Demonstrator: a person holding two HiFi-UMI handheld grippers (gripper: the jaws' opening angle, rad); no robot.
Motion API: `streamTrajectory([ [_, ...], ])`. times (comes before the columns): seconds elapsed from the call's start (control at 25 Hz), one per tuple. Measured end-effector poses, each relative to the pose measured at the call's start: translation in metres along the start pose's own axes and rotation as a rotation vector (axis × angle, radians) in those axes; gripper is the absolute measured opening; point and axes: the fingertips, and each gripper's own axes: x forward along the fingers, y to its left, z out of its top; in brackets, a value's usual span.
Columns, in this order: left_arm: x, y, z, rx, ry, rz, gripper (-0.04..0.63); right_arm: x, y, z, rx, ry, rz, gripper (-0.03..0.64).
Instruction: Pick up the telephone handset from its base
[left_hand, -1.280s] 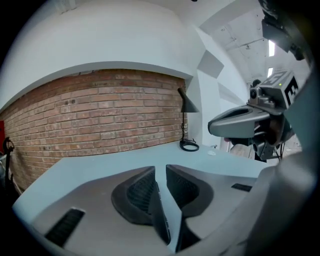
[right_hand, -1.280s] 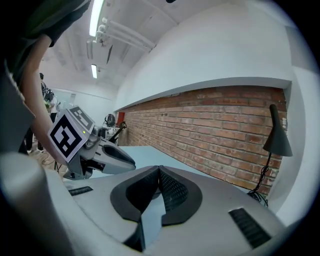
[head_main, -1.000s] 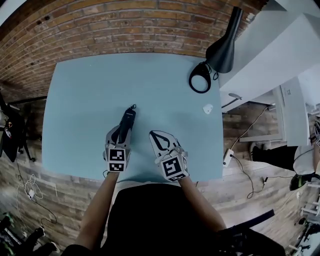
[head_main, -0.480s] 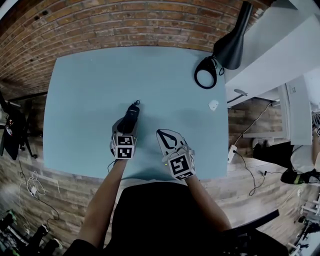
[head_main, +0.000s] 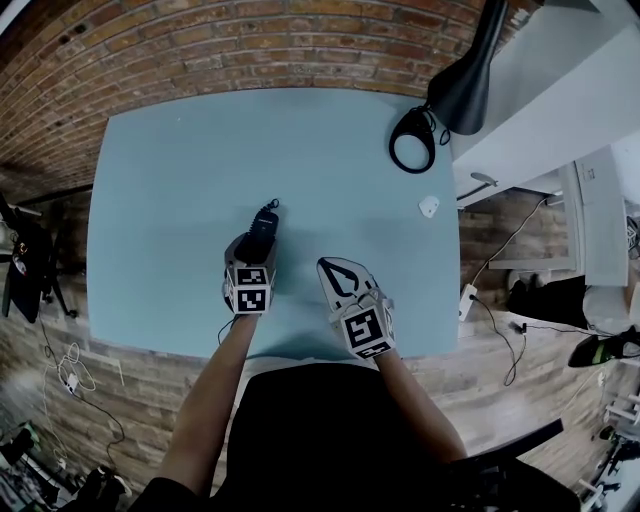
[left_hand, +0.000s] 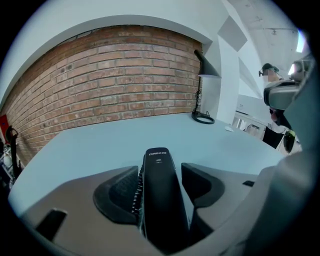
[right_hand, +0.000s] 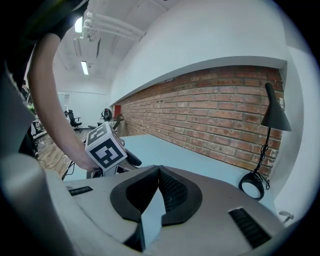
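Two hand-held grippers are low over the blue table (head_main: 160, 180): the left hand-held gripper (left_hand: 160, 169) has just been spreading its jaws, released, the black telephone handset (left_hand: 159, 200) lying between them on the table; the right hand-held gripper (right_hand: 159, 169), just beside, is clenched on nothing

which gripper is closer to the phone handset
Left. The left gripper has just been opening its jaws, with the handset between them; the right gripper, shut, is apart to its right.
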Motion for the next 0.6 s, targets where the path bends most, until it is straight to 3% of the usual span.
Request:
streamTrajectory([
  [0.6, 0.012, -0.002, -0.025, -0.043, 0.110, -0.003, 0.294, 0.000, 0.000, -0.006, 0.005, 0.016, -0.007, 0.003],
])
